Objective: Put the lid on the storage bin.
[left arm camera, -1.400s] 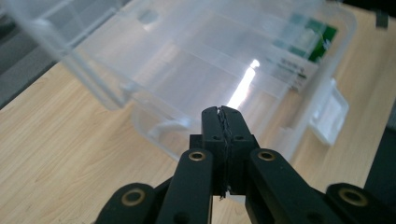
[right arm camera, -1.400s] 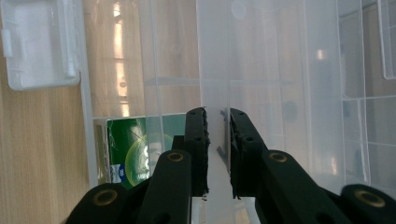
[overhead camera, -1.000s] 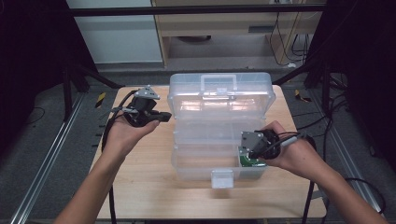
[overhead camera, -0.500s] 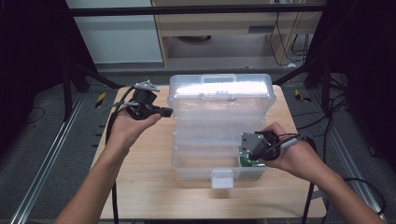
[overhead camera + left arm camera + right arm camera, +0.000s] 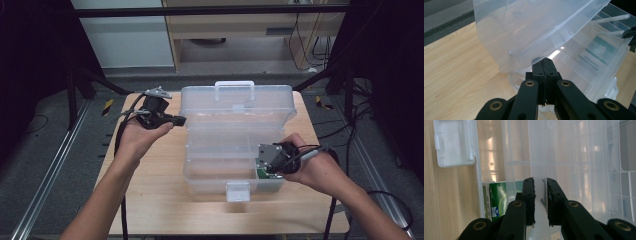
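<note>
A clear box (image 5: 235, 145) is seen at the centre of the table (image 5: 150, 200), its lid (image 5: 235, 102) raised. The left gripper (image 5: 177, 120), jaws pressed together, is held at the lid's left edge. The right gripper (image 5: 540, 185), at lower right, is spread around a clear wall (image 5: 536, 157) beside a green packet (image 5: 499, 197).

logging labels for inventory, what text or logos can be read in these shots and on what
No text reads clearly.
Green packet in the clear plastic box: print and a small blue logo, too blurred to read.
The same packet seen through the box wall in the left gripper view: teal and white panel with lines of print and a round mark, too small to read.
White latch: no print.
</note>
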Demonstrator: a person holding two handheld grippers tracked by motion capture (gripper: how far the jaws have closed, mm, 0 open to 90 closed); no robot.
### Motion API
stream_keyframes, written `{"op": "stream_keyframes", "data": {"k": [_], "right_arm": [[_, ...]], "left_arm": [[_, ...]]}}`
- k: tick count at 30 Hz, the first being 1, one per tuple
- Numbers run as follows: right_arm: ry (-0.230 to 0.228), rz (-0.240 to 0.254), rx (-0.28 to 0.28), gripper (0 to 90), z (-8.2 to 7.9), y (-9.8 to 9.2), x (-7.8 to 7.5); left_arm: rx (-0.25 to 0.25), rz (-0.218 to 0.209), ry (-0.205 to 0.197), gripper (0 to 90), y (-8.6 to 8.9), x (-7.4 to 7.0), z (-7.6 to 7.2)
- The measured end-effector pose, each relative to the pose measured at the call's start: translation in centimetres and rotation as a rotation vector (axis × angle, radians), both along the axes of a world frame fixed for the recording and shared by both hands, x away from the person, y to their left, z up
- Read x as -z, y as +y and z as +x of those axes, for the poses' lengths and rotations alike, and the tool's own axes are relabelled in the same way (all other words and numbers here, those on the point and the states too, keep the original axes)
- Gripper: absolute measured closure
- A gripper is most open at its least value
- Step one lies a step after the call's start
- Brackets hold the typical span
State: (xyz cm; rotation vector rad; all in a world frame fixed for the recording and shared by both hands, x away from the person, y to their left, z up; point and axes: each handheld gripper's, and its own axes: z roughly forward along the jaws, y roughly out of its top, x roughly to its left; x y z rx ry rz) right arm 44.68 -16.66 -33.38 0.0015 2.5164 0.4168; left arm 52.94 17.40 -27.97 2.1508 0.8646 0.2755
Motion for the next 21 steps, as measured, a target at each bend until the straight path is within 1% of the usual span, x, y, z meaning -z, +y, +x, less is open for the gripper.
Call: {"op": "stream_keyframes", "data": {"k": [3, 4, 5, 7, 8, 11, 13, 14, 15, 16, 17, 18, 19, 21], "right_arm": [[0.0, 0.0, 0.002, 77.8, 0.0, 0.0, 0.0], [0.001, 0.008, 0.002, 75.6, 0.0, 0.0, 0.0], [0.001, 0.008, 0.002, 75.6, 0.0, 0.0, 0.0], [0.008, 0.044, -0.01, 72.9, -0.2, 0.0, -0.3], [0.012, 0.07, -0.01, 70.5, -0.5, 0.0, -0.5], [0.015, 0.082, -0.009, 67.9, -0.7, 0.1, -0.7], [0.014, 0.095, 0.001, 65.7, -0.9, 0.0, -0.8], [0.015, 0.127, 0.016, 63.3, -1.1, -0.1, -0.9], [0.015, 0.127, 0.016, 63.3, -1.1, -0.1, -0.9], [0.02, 0.158, 0.037, 61.7, -1.3, -0.2, -1.1], [0.021, 0.17, 0.048, 61.2, -1.4, -0.3, -1.1], [0.025, 0.18, 0.055, 60.7, -1.5, -0.4, -1.2], [0.025, 0.18, 0.055, 60.7, -1.5, -0.4, -1.2], [0.024, 0.193, 0.074, 59.6, -1.5, -0.6, -1.3]], "left_arm": [[0.005, 0.003, -0.002, 90.0, 0.0, 0.0, -0.1], [0.003, 0.004, -0.001, 90.0, 0.0, 0.0, -0.2], [0.003, 0.004, -0.001, 90.0, 0.0, 0.0, -0.2], [0.005, 0.002, -0.005, 90.0, -0.1, 0.1, -0.4], [0.007, 0.012, -0.008, 90.0, -0.1, 0.2, -0.6], [0.007, 0.01, -0.008, 90.0, -0.1, 0.3, -0.7], [0.01, 0.008, -0.007, 90.0, -0.1, 0.4, -0.9], [0.011, 0.006, -0.009, 90.0, 0.0, 0.4, -1.0], [0.012, 0.006, -0.008, 90.0, 0.0, 0.5, -1.1], [0.017, 0.005, -0.01, 90.0, 0.0, 0.7, -1.3], [0.017, 0.005, -0.01, 90.0, 0.0, 0.7, -1.3], [0.02, 0.002, -0.01, 90.0, 0.0, 0.9, -1.6], [0.02, 0.002, -0.01, 90.0, 0.0, 0.9, -1.6], [0.021, -0.003, -0.007, 90.0, 0.0, 1.1, -1.8]]}}
